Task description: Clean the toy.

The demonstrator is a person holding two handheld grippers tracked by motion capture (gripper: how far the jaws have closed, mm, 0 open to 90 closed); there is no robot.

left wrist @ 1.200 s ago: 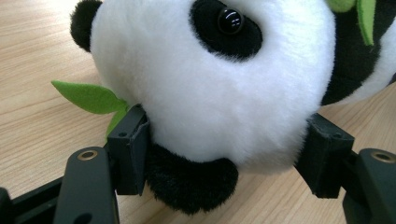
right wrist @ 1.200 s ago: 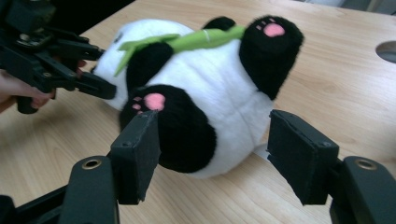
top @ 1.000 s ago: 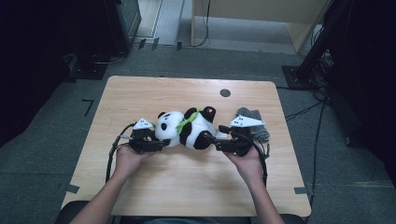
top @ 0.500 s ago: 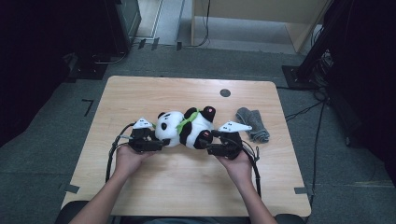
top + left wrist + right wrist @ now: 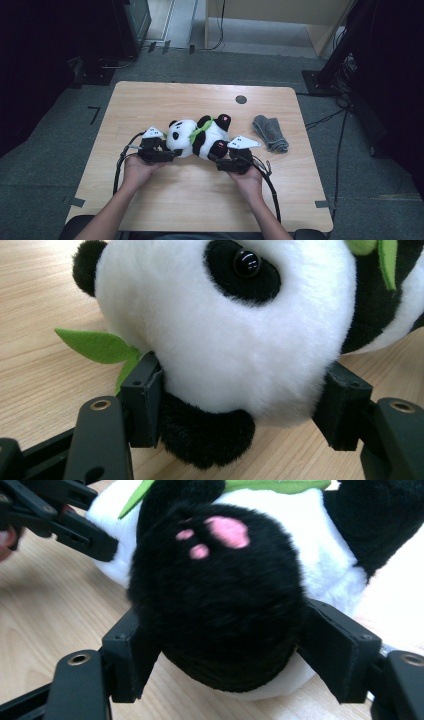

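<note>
While the panda (image 5: 197, 137) lies on its side near the middle of the table (image 5: 150, 100), head to the left and feet to the right, both grippers are at it. The left gripper (image 5: 159, 150) has the head clamped between its jaws; in the left gripper view the pads (image 5: 145, 400) sink into the white fur on both sides, just above the black ear.

The right gripper (image 5: 227, 159) straddles the near foot (image 5: 220, 600) (the one with the pink paw marks). Its jaws have just been opening, with the foot between them, and the pads (image 5: 335, 650) seem to brush the fur without pressing, so I read it as loose around the foot, not gripping.

To do this step well, push the right jaws further up the leg so they close on firm stuffing, not the rounded tip, then squeeze evenly. Keep the left hold steady and level, so the toy neither twists nor sags between the hands. A grey cloth (image 5: 270, 132) lies to the right, apart from the toy; steer the cable clear of it.
</note>
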